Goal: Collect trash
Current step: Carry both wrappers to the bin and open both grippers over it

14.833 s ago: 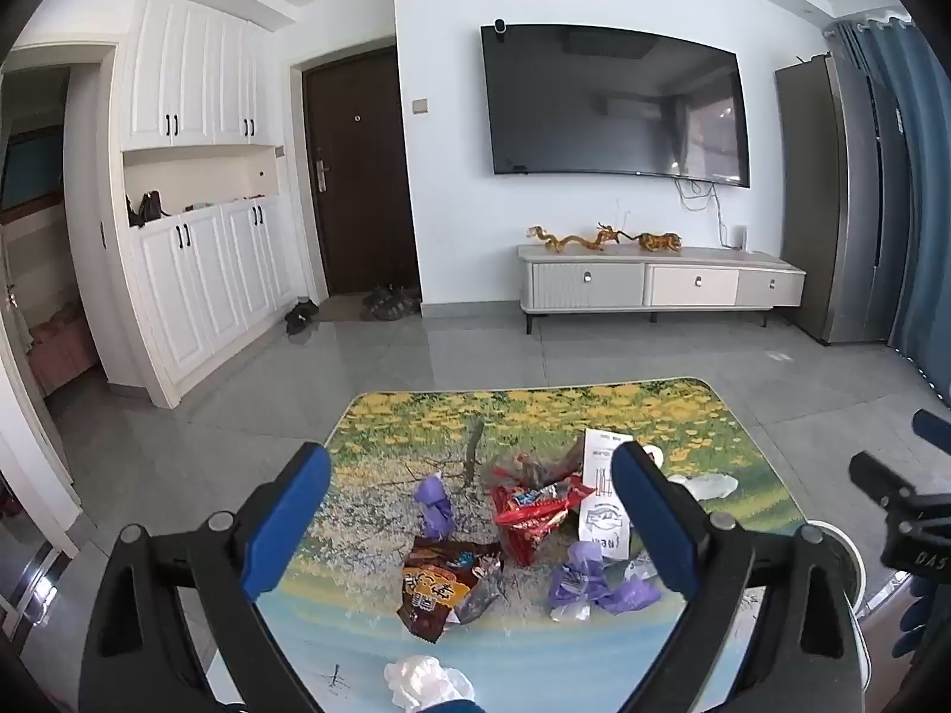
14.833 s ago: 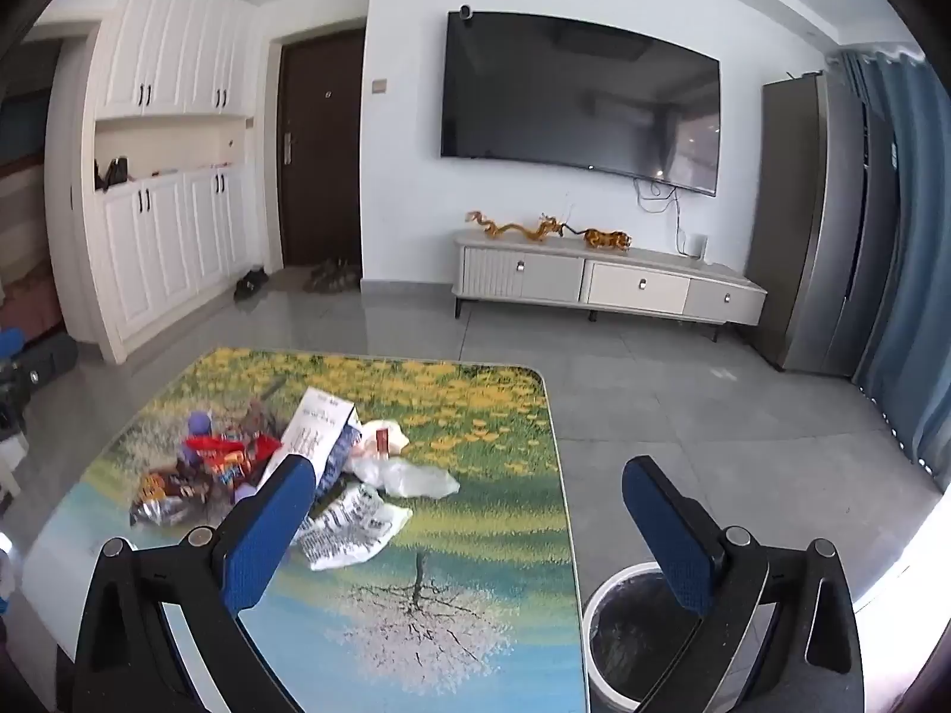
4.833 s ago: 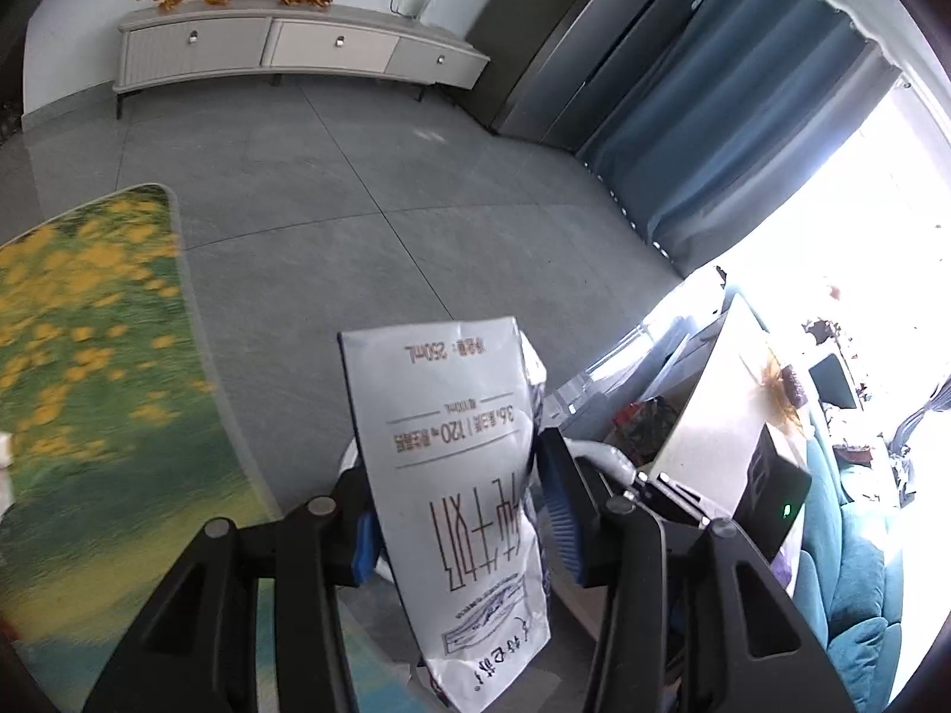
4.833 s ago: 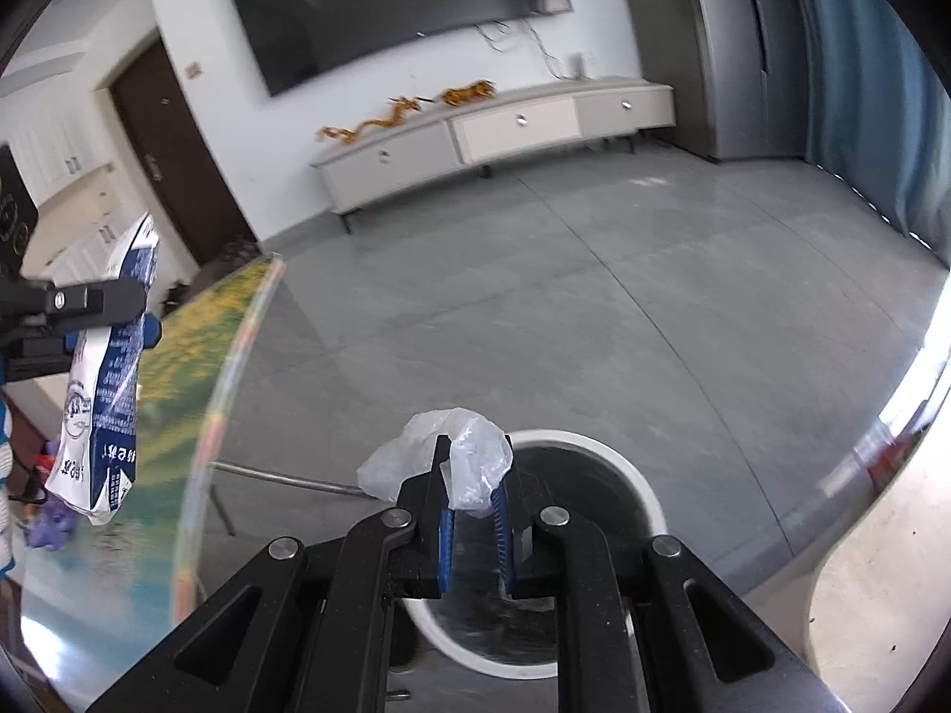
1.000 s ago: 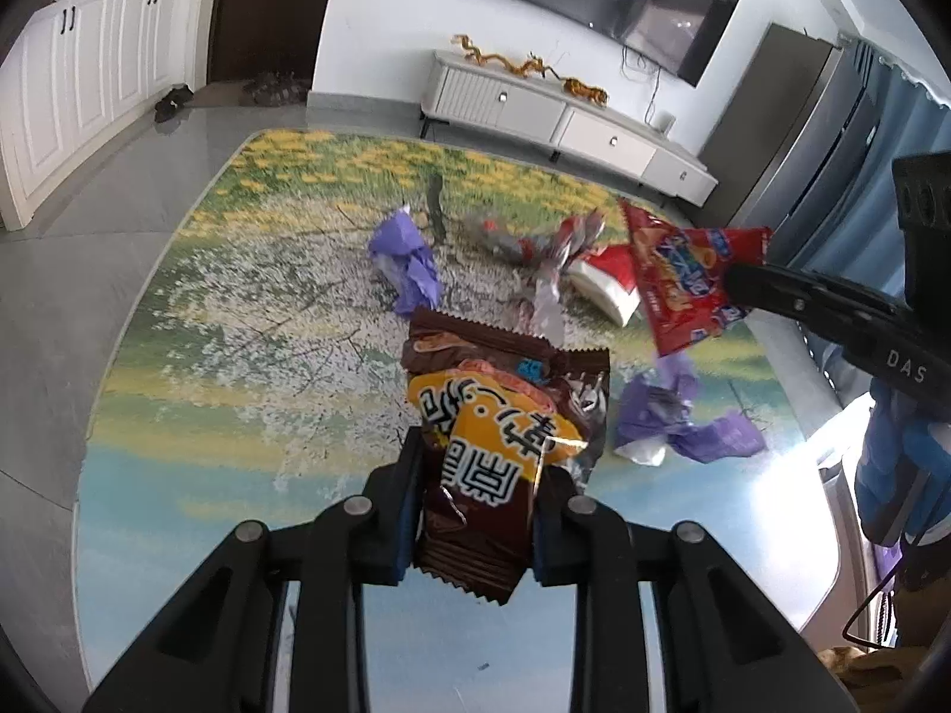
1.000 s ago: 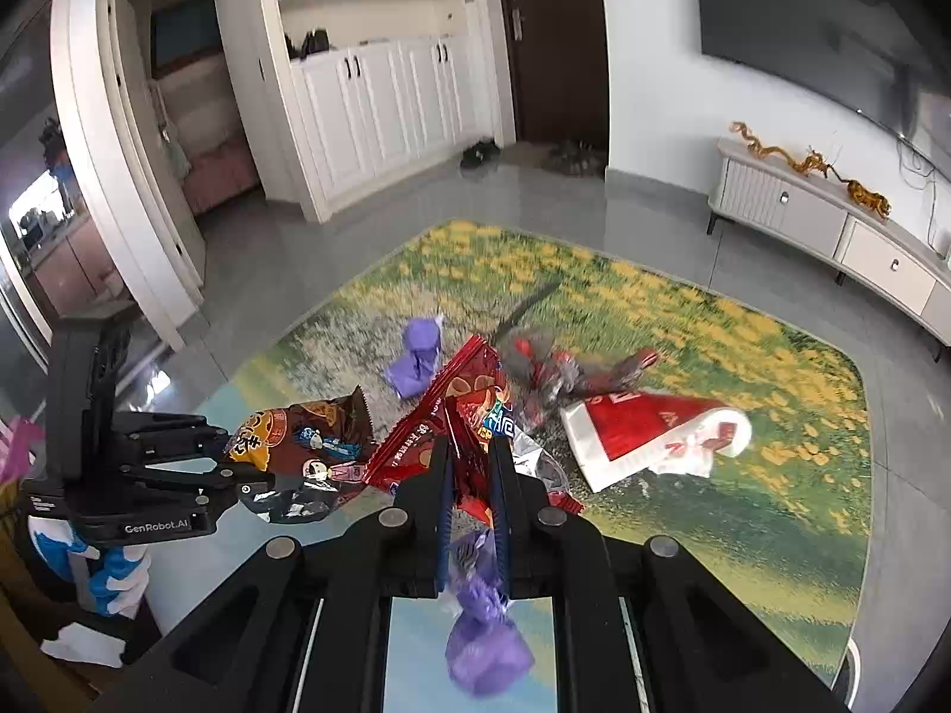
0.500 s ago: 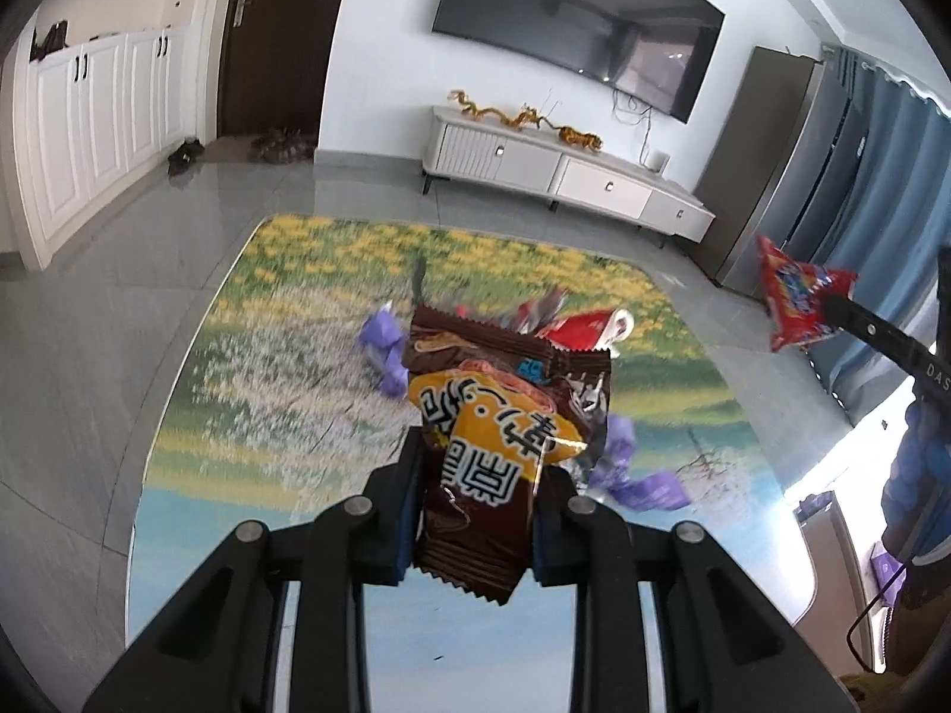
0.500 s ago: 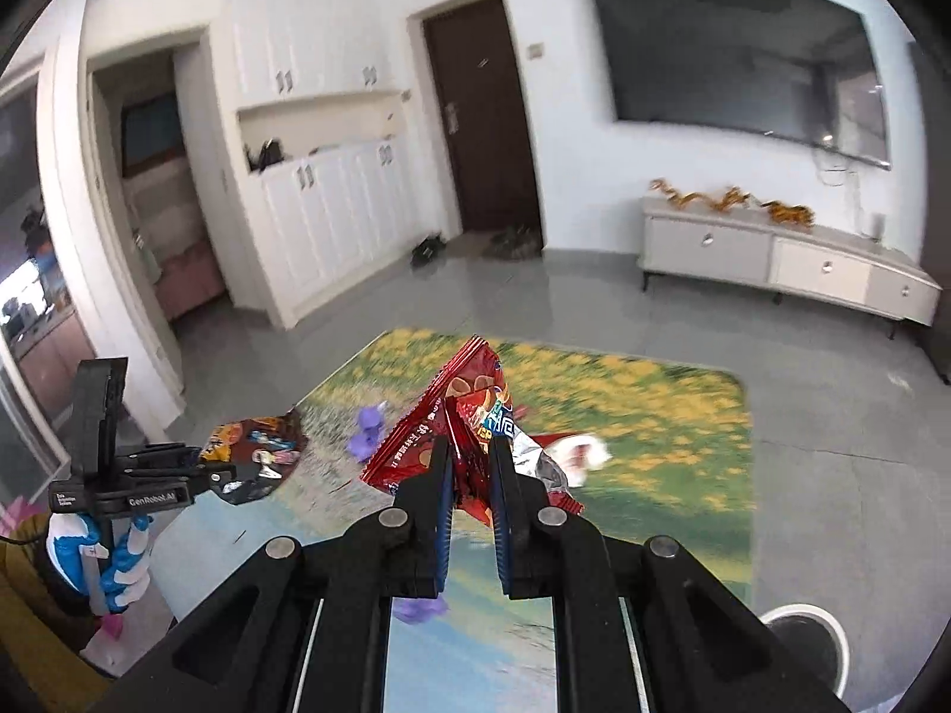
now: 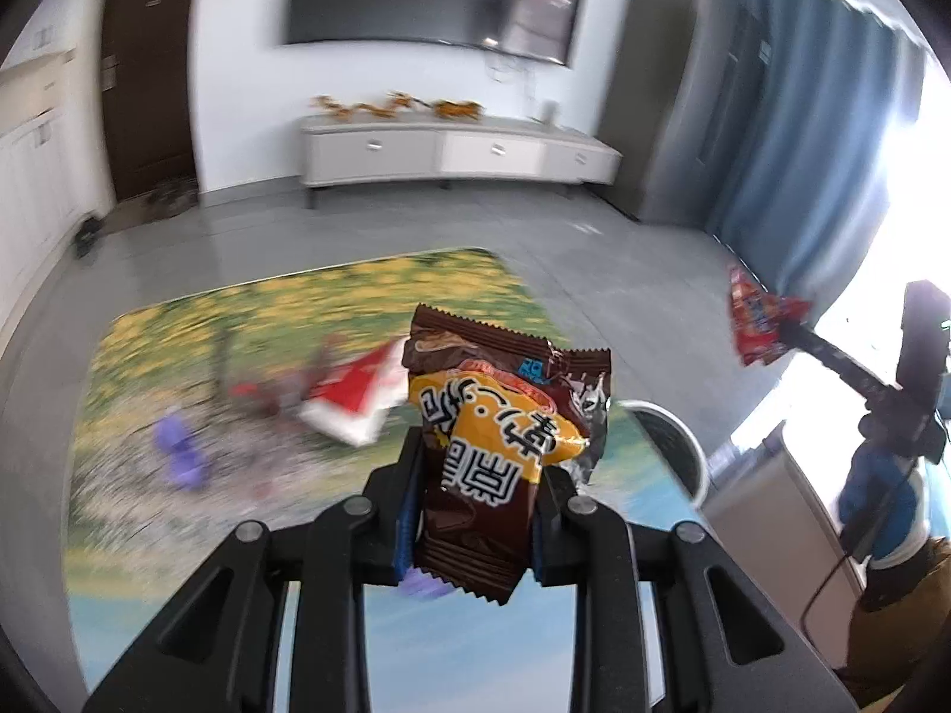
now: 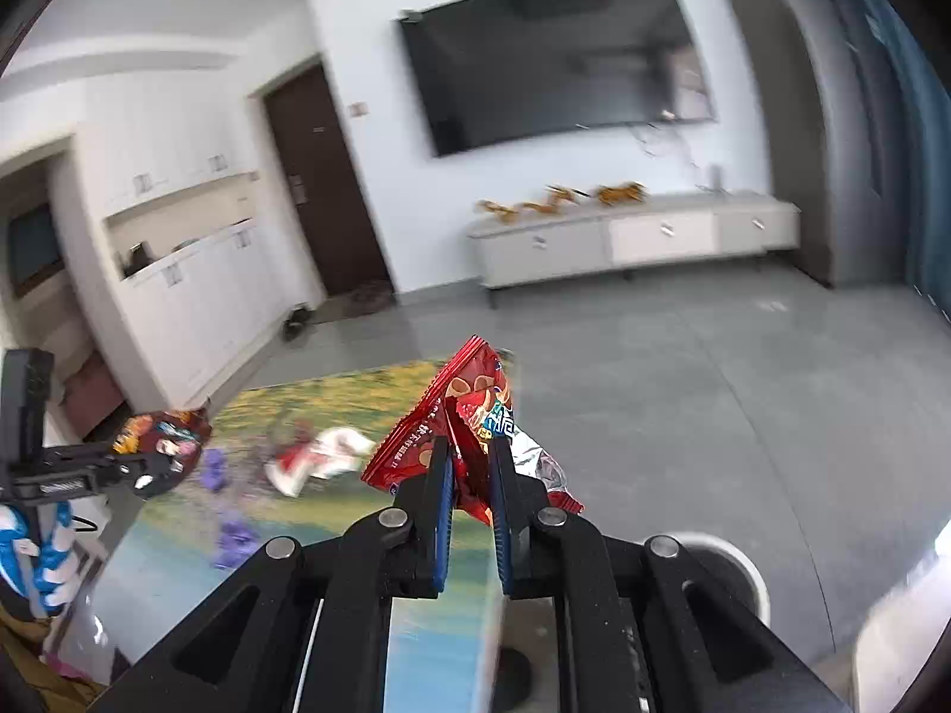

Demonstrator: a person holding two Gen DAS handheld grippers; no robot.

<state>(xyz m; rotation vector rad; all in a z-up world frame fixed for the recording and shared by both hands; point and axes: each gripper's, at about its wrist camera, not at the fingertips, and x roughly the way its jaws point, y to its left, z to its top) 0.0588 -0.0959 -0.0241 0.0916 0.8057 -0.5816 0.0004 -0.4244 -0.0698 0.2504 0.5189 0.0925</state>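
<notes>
My left gripper (image 9: 475, 469) is shut on a brown and yellow snack wrapper (image 9: 499, 451), held up over the flower-print table (image 9: 178, 321). My right gripper (image 10: 472, 463) is shut on a red snack wrapper (image 10: 457, 416) above the table's right edge; it also shows as a red wrapper (image 9: 758, 321) at the right of the left wrist view. The white-rimmed trash bin (image 10: 737, 564) stands on the floor just right of the table, also seen as the bin (image 9: 677, 445) behind the brown wrapper. A red and white wrapper (image 9: 356, 398) and purple scraps (image 9: 178, 451) lie on the table.
A grey tiled floor (image 10: 713, 368) spreads beyond the table to a white TV cabinet (image 10: 642, 237) under a wall-mounted TV. Blue curtains (image 9: 802, 136) hang at the right. White cupboards (image 10: 190, 273) and a dark door stand at the left. The view is motion-blurred.
Both grippers have swung right toward the bin with their wrappers still held. The left one has risen, and the table's trash has slid to the left of its view.
</notes>
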